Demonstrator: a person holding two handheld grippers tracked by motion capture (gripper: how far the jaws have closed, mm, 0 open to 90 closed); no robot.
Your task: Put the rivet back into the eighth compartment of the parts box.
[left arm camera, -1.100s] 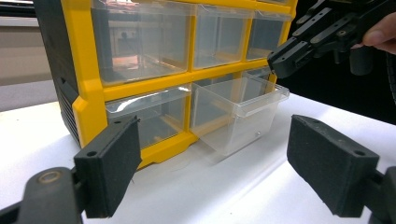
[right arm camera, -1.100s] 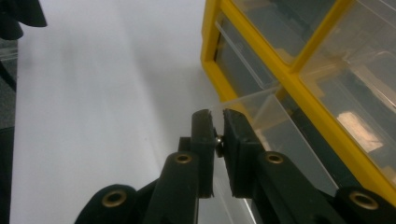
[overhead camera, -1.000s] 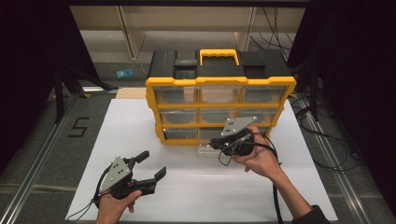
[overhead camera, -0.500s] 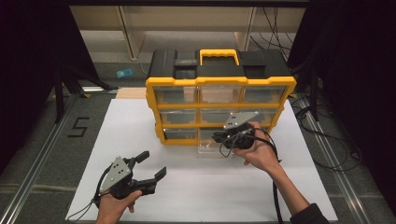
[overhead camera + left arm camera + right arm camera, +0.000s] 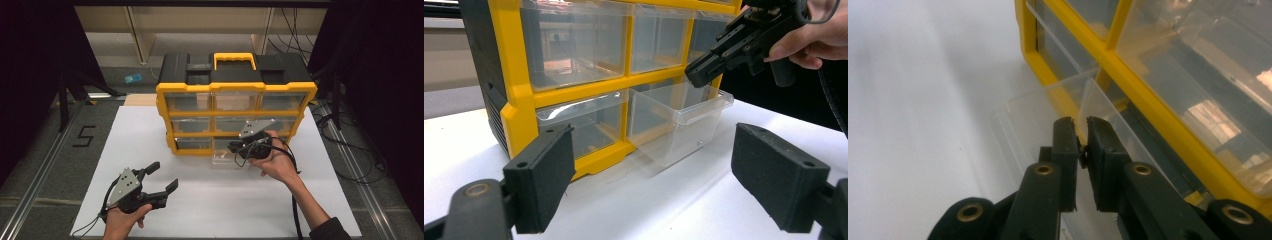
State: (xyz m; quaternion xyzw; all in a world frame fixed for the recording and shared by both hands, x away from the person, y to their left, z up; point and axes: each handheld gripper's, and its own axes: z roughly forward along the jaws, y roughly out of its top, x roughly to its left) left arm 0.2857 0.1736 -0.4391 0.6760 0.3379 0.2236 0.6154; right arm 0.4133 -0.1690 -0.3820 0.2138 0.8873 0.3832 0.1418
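Pulled slightly farther out, clear drawer sits pinched at its front lip in right claw.

A white table top carries a yellow and black drawer cabinet standing upright near its far edge, with rows of clear plastic drawers facing the person. One clear drawer from the bottom row is pulled partly out over the white surface in front of the cabinet.
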